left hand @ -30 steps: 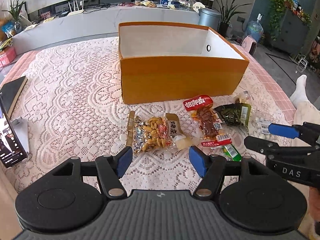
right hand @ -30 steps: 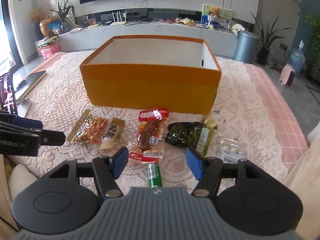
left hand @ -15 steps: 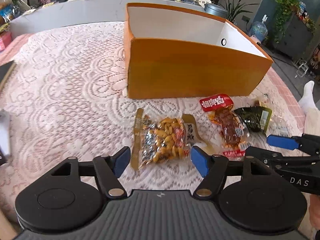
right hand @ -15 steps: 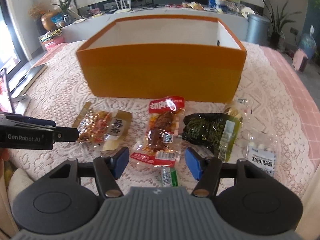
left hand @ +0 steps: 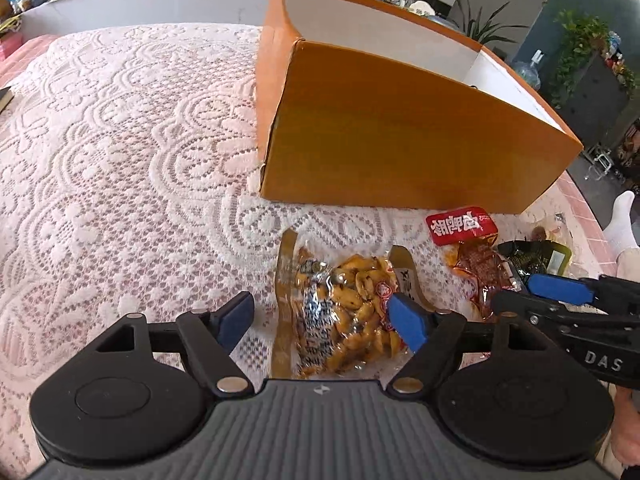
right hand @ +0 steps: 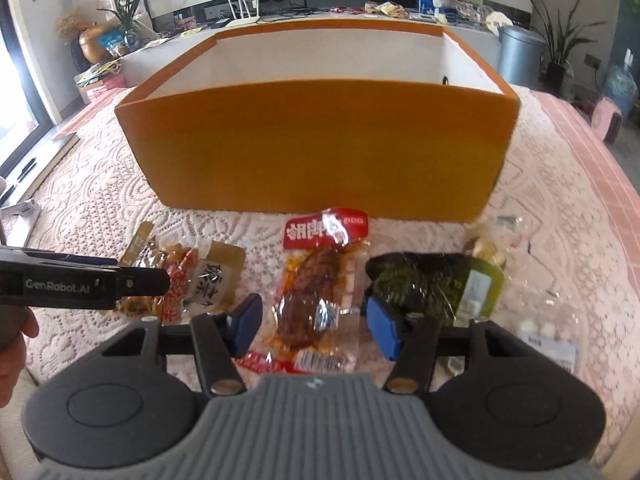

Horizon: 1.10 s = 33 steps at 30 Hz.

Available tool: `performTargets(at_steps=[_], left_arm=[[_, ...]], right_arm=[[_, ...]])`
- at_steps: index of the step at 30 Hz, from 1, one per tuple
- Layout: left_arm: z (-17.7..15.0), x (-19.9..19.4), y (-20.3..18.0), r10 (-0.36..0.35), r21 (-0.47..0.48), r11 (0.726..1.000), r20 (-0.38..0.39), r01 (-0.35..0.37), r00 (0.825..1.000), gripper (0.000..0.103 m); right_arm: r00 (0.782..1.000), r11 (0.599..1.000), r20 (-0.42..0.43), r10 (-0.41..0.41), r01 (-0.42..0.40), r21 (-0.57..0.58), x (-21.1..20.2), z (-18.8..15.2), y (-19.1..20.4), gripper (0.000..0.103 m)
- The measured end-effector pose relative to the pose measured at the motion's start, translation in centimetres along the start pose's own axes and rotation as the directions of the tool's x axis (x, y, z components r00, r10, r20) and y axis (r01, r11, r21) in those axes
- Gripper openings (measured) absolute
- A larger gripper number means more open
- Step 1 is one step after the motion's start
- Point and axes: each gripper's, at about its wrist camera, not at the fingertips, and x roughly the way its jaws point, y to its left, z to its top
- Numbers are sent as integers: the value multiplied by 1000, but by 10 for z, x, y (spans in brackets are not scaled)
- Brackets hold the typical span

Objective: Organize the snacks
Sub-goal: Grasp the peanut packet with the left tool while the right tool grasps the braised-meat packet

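Peanut packet: the clear packet of yellow nuts [left hand: 348,312] lies flat on the lace cloth [left hand: 132,168] covering the counter, at about 6 o'clock from the near left corner of the orange box [left hand: 400,140].
Meat packet: the red-topped packet [right hand: 320,280] lies at 6 o'clock from the box's front wall, with the dark green packet [right hand: 424,284] just beside it at 3 o'clock.
Box: open-topped; as far as its white inside shows, no snack is in it yet.
Left hand-held gripper [left hand: 324,320]: jaws have just been opening and stand wide, straddling the peanut packet without pressing it; it holds nothing.
Right hand-held gripper [right hand: 312,326]: jaws have just been closing a little but are parted, one each side of the meat packet's lower half; no squeeze shows.
Pose: both tilt steeply down toward the counter, side by side and close together.
Risk, thin packets: flat, slick film gives little to bite, so the pads may slide over it or close on air.
Risk, lace: fingers driven too low could catch the openwork cloth and drag it, shifting the other snacks.
Risk, crowding: the two tools work on neighbouring packets and could knock each other.
Risk, neighbours: the right one's outer finger sits by the green packet and might pinch that too.
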Motion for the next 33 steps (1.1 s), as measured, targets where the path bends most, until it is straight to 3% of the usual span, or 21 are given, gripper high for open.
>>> performTargets(at_steps=[7, 10, 12, 19, 21, 26, 30, 33], left_arm=[[0, 4, -4, -16, 47, 999, 28, 15, 999, 92], [0, 4, -5, -41, 51, 998, 31, 39, 999, 83], [1, 5, -4, -64, 46, 997, 32, 63, 997, 69], [-4, -1, -5, -92, 23, 996, 47, 91, 995, 60], [-5, -9, -7, -97, 27, 995, 68, 96, 993, 51], [-4, -29, -6, -188, -19, 981, 124, 191, 974, 51], [-5, -31, -6, -279, -39, 958, 95, 284, 956, 52], [-9, -26, -15, -285, -25, 958, 70, 287, 956, 52]], right_arm=[[1000, 1000, 3, 13, -13, -11, 14, 1, -1, 54], [1000, 999, 4, 17, -17, -29, 19, 0, 1, 53], [1000, 999, 9, 24, -24, -41, 20, -2, 3, 52], [998, 998, 9, 60, -60, -22, 20, -4, 4, 52], [999, 998, 10, 53, -53, -28, 20, -4, 5, 51], [999, 999, 2, 36, -36, -41, 21, -6, 6, 51], [999, 998, -6, 39, -39, -48, 23, -7, 6, 51], [999, 998, -9, 47, -47, -36, 24, -6, 4, 51]])
